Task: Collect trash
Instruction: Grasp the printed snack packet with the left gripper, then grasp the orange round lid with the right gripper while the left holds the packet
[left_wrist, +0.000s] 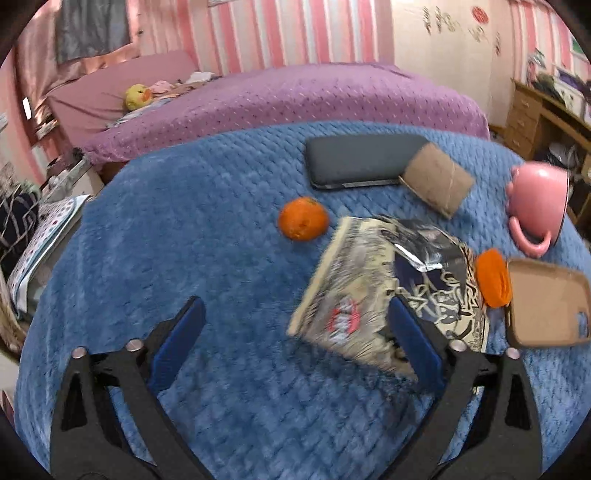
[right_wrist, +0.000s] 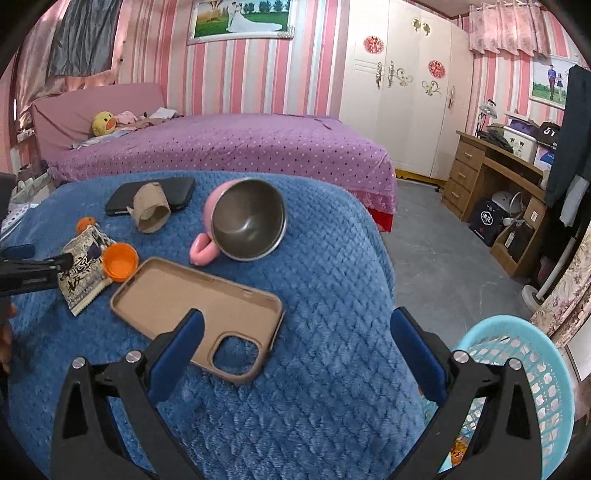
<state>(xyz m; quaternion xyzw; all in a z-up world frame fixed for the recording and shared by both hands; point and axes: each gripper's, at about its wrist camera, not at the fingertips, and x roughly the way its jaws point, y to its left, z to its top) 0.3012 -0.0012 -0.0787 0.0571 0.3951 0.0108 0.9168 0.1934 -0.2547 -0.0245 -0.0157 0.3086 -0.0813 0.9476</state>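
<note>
The crinkled printed snack wrapper (left_wrist: 373, 295) is motion-blurred in the left wrist view, its lettering unreadable. The light blue perforated plastic basket (right_wrist: 532, 373) is cut off by the picture's edge and partly hidden behind a blue-padded gripper finger; its contents cannot be told.

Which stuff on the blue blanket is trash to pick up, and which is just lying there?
Likely trash:
snack wrapper
cardboard tube
orange cap
It probably goes in the blue basket.

Just lying about:
phone
phone case
pink cup
orange fruit, whole, so probably not trash
</note>
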